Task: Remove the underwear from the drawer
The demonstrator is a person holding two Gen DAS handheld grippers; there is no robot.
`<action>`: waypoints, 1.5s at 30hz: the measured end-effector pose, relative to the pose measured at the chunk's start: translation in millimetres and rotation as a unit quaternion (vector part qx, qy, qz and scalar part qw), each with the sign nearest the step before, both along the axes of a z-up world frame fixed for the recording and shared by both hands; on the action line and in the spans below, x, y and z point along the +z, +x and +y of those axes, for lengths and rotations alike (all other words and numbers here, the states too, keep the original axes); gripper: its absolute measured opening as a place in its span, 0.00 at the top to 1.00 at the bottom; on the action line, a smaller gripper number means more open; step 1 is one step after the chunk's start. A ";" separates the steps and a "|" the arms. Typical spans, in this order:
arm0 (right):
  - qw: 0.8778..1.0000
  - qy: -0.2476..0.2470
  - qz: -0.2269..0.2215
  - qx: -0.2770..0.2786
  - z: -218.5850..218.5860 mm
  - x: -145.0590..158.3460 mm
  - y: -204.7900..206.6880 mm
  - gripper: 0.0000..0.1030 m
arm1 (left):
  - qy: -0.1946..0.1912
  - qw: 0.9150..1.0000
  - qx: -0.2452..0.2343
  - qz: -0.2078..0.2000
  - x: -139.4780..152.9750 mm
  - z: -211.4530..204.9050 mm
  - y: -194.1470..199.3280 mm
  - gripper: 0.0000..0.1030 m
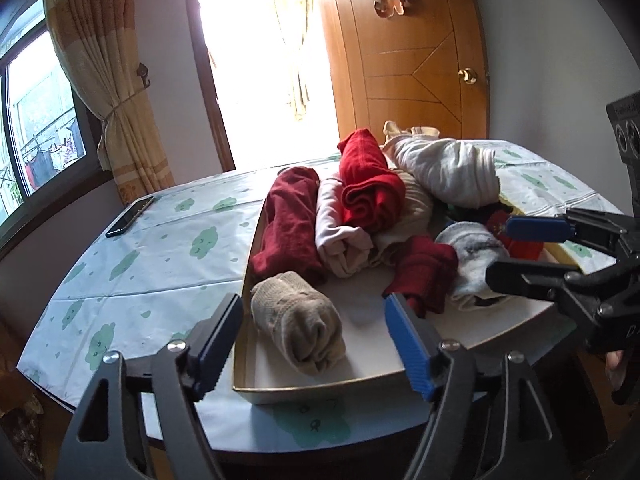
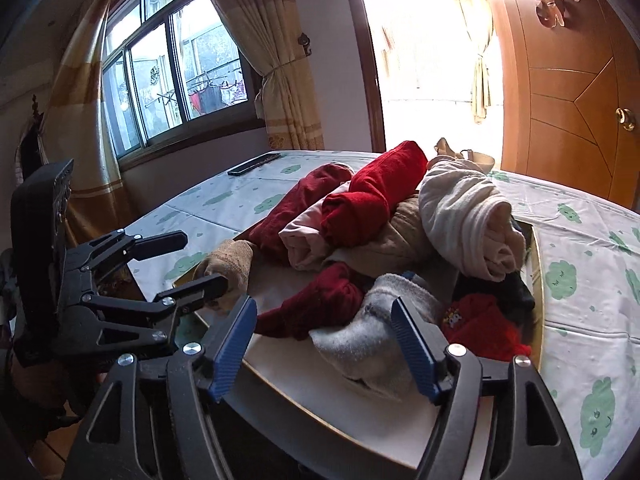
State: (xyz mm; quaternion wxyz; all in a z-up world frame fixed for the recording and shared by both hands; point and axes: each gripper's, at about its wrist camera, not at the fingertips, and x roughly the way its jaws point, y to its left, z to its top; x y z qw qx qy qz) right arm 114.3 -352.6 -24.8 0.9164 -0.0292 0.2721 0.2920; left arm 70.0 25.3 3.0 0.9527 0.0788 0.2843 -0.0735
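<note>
A shallow white drawer [image 1: 320, 386] [image 2: 304, 392] lies on the table, filled with rolled clothes. A beige roll [image 1: 298, 320] [image 2: 230, 264] lies at its near left corner. Behind are a dark red roll [image 1: 290, 226], a pink roll [image 1: 340, 236], a bright red roll [image 1: 370, 184] [image 2: 372, 196] and a cream roll [image 1: 448, 170] [image 2: 468, 220]. A grey-white roll [image 1: 474, 264] [image 2: 372, 328] and a small dark red piece [image 1: 422, 274] [image 2: 320, 304] lie near front right. My left gripper [image 1: 314, 344] is open around the beige roll. My right gripper [image 2: 324, 344] is open at the grey-white roll; it also shows in the left wrist view [image 1: 516, 252].
The table wears a white cloth with green cloud prints [image 1: 160, 248]. A black phone [image 1: 130, 216] [image 2: 254, 164] lies at its far left. A wooden door [image 1: 416, 52], a bright doorway, curtains and a window stand behind. My left gripper shows in the right wrist view [image 2: 200, 260].
</note>
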 end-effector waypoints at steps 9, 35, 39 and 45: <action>0.999 0.007 -0.043 -0.019 -28.5 7.4 -68.9 0.28 | -0.042 0.999 0.000 -0.029 8.4 1.7 -50.1 0.15; 0.993 0.033 -0.109 -0.031 -36.4 19.9 -117.1 0.22 | -0.051 0.996 0.004 -0.068 12.2 -0.6 -89.3 0.09; 0.993 0.033 -0.113 -0.028 -35.3 20.9 -119.8 0.22 | -0.049 0.997 0.004 -0.066 11.7 -1.1 -89.5 0.09; 0.993 0.033 -0.114 -0.027 -34.6 21.6 -120.2 0.22 | -0.048 0.997 0.003 -0.064 10.8 -2.6 -89.2 0.09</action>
